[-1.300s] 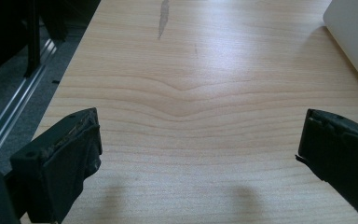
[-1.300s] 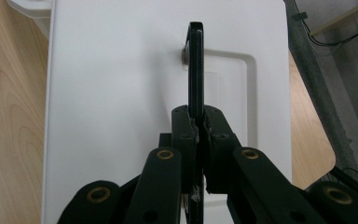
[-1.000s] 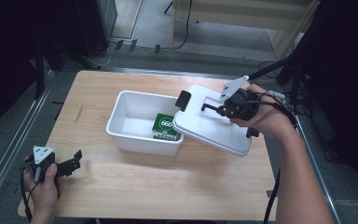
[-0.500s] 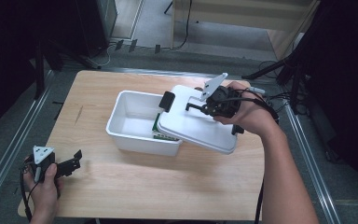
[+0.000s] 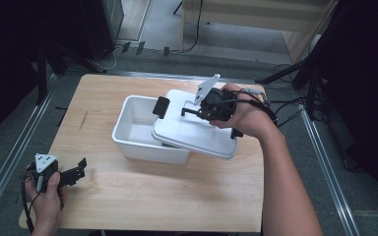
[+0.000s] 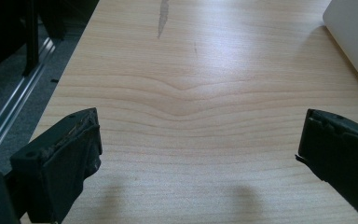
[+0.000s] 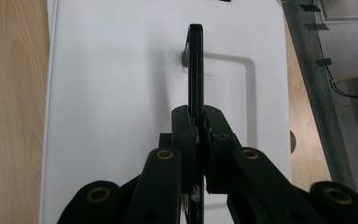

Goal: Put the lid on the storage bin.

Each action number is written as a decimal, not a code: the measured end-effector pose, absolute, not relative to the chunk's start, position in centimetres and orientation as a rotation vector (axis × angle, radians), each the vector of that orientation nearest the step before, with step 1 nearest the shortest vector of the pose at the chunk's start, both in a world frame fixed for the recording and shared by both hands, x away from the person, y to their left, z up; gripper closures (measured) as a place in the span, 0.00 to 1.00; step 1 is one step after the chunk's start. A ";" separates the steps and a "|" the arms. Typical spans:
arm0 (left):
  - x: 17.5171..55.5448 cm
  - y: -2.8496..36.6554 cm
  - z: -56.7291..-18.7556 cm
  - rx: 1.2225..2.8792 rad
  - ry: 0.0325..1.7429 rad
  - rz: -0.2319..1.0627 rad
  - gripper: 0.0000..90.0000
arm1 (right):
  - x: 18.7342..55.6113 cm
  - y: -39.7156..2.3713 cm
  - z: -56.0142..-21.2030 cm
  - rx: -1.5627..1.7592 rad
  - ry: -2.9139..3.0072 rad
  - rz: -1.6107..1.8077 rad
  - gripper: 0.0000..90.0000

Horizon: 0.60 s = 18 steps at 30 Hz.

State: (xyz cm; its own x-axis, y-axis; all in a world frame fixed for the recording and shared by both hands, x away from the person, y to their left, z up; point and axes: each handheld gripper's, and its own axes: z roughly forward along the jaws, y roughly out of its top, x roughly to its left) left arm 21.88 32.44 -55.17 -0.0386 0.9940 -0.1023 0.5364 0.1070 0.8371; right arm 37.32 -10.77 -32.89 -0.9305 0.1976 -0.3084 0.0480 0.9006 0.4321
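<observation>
Pale wooden table (image 5: 142, 196) under me. My right gripper (image 7: 196, 123), wrist bent leftward, pinches the black handle (image 7: 195, 70) of the white lid (image 5: 197, 130), tilted over the white bin (image 5: 138, 132) at center. At seven o'clock my left gripper (image 5: 76, 172) rests, jaws spread wide.

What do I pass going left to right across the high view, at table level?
Left gripper → white bin → white lid → right gripper, shut on the lid's black handle.
</observation>
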 end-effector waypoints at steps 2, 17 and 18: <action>21.9 32.5 -55.2 1.521 1.668 0.807 0.00 | 37.4 -10.3 -32.9 0.168 2.718 0.608 0.95; 21.9 32.4 -55.2 1.512 1.667 0.806 0.00 | 37.7 -5.9 -32.8 0.081 2.748 0.631 0.95; 21.8 32.4 -55.2 1.507 1.668 0.806 0.00 | 37.7 -5.6 -32.8 0.077 2.750 0.632 0.95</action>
State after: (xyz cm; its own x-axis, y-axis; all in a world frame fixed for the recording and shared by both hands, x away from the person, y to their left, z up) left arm 21.84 32.45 -55.19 -0.0403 0.9931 -0.1099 0.5312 0.1144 0.8395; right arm 37.69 -5.55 -32.78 -0.9481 0.1221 -0.2935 -0.0183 0.9008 0.4339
